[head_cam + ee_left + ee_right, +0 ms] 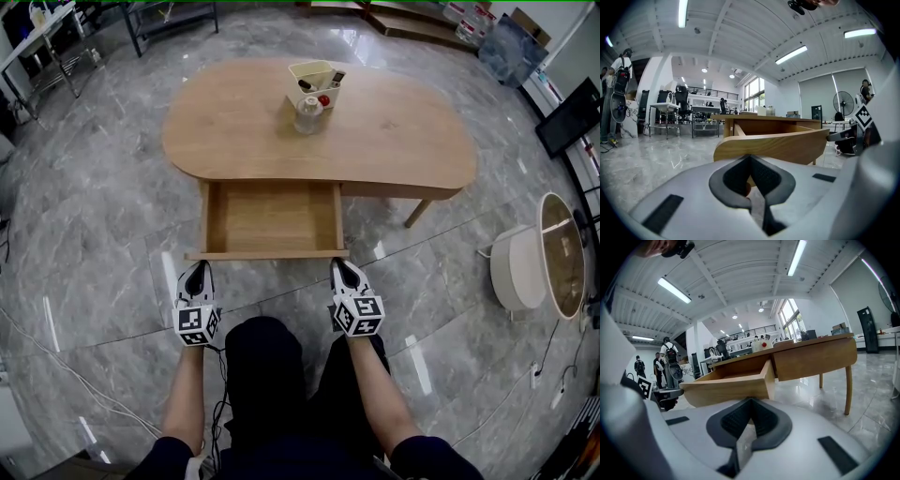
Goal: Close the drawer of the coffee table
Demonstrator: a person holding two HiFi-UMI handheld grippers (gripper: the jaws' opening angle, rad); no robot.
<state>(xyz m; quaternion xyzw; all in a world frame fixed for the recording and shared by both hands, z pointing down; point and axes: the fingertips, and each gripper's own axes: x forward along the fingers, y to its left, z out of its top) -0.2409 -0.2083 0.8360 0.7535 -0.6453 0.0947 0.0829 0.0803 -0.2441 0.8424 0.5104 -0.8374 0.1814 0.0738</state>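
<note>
The oval wooden coffee table (403, 141) has its drawer (272, 220) pulled fully out toward me, and the drawer is empty. The drawer front (267, 254) is the nearest edge. My left gripper (194, 275) is shut and sits just short of the front's left end. My right gripper (344, 270) is shut and sits just below the front's right end. In the left gripper view the drawer front (778, 145) fills the space right ahead of the left gripper (751, 161). In the right gripper view the drawer front (726, 391) is just ahead of the right gripper (751, 405).
A white organizer box (315, 80) and a glass jar (307, 113) stand on the tabletop. A round white side table (539, 262) is on the floor to the right. Cables (84, 384) run across the grey marble floor on the left. People stand in the background (665, 362).
</note>
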